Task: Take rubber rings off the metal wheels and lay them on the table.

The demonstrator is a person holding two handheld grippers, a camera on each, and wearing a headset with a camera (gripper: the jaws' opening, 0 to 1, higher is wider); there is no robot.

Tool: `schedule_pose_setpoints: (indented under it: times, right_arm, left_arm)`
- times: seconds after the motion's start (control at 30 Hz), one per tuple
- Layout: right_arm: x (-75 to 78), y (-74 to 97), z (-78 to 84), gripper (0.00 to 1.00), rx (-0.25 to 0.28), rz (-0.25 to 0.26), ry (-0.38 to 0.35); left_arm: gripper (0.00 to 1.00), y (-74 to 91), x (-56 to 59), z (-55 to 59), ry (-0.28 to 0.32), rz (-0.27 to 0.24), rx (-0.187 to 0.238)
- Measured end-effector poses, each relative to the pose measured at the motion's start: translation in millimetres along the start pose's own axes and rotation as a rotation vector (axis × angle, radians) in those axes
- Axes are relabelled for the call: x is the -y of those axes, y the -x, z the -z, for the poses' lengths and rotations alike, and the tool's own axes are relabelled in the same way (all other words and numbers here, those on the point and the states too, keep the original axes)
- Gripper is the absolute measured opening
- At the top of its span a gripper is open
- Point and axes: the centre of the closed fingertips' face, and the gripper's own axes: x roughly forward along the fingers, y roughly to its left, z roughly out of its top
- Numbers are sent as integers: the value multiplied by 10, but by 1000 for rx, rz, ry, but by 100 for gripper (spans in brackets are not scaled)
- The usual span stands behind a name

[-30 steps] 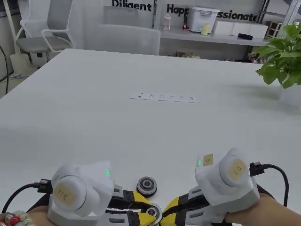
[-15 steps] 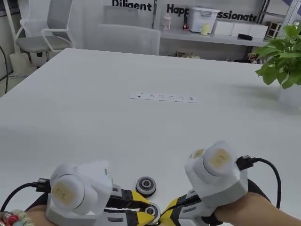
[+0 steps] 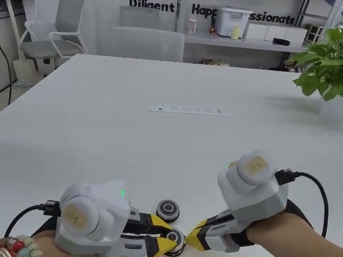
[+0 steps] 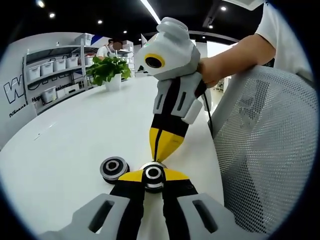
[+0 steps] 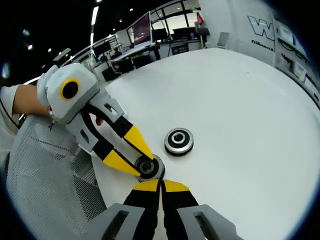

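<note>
A metal wheel (image 3: 174, 237) with a black rubber ring sits low over the white table (image 3: 161, 150), near its front edge. My left gripper (image 3: 172, 239) is shut on it, a yellow jaw on each side; in the left gripper view the wheel (image 4: 153, 176) sits between my jaw tips. My right gripper (image 3: 194, 236) faces it from the right, its jaws shut. Its tips (image 5: 160, 184) touch the wheel's rim (image 5: 148, 167); I cannot see whether they pinch the ring. A second ringed wheel (image 3: 168, 210) lies flat just beyond (image 5: 179, 140).
A white power strip (image 3: 189, 111) lies in the middle of the table. A potted plant (image 3: 321, 64) stands at the far right. A mesh chair back (image 4: 260, 150) is close behind the table's front edge. An office chair (image 3: 48, 37) stands at the far left.
My right gripper's body has risen and swung slightly left while its tips stayed at the held wheel. My left gripper and both wheels have stayed put.
</note>
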Motion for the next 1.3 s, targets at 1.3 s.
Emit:
schedule_pose_setpoints:
  times: [1.3]
  right_arm:
    - [-239,55,-225,0,111,-168,-279]
  left_arm:
    - [8,-19,3,-5,4,7,3]
